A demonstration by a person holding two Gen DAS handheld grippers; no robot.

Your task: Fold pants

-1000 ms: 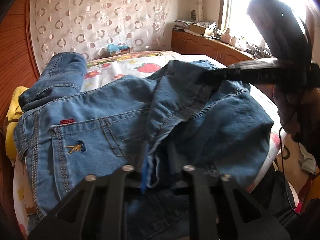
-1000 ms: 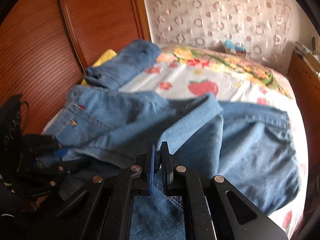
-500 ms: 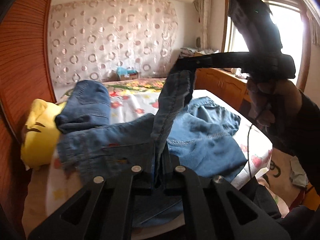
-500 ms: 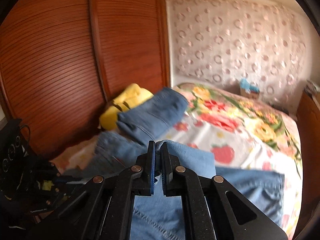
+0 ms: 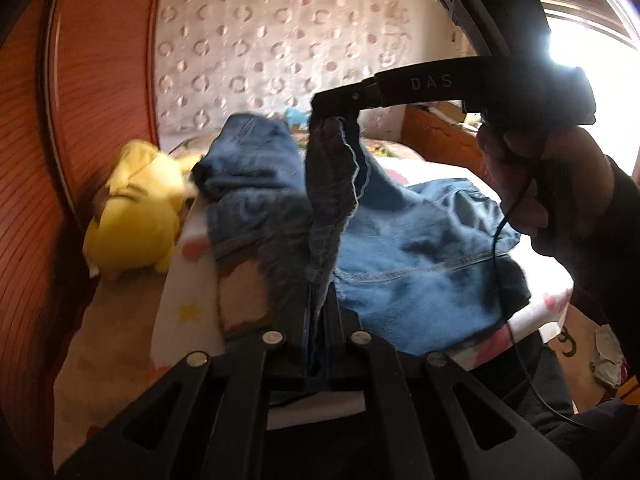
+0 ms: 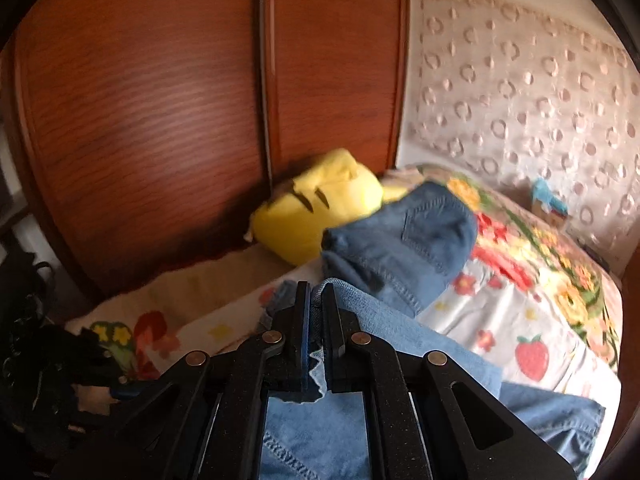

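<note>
Pants (image 5: 408, 248), limp heavy denim: hem edge is clamped by left gripper (image 5: 318, 320) and right gripper (image 6: 316, 320); seams judged the firmest hold.

Motion blur smears the jeans (image 5: 256, 216), perhaps hiding folds.

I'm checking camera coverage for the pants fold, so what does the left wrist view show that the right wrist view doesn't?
Only the left wrist view: the right gripper from outside, shut on a hanging edge of the jeans, the hand holding it, a bright window and a wooden cabinet.

Only the right wrist view: the strawberry print on the sheet and two wardrobe doors.

Both: the jeans clamped in that camera's own gripper (left gripper), a folded pair of jeans, a yellow plush, the patterned curtain and the bed.
</note>
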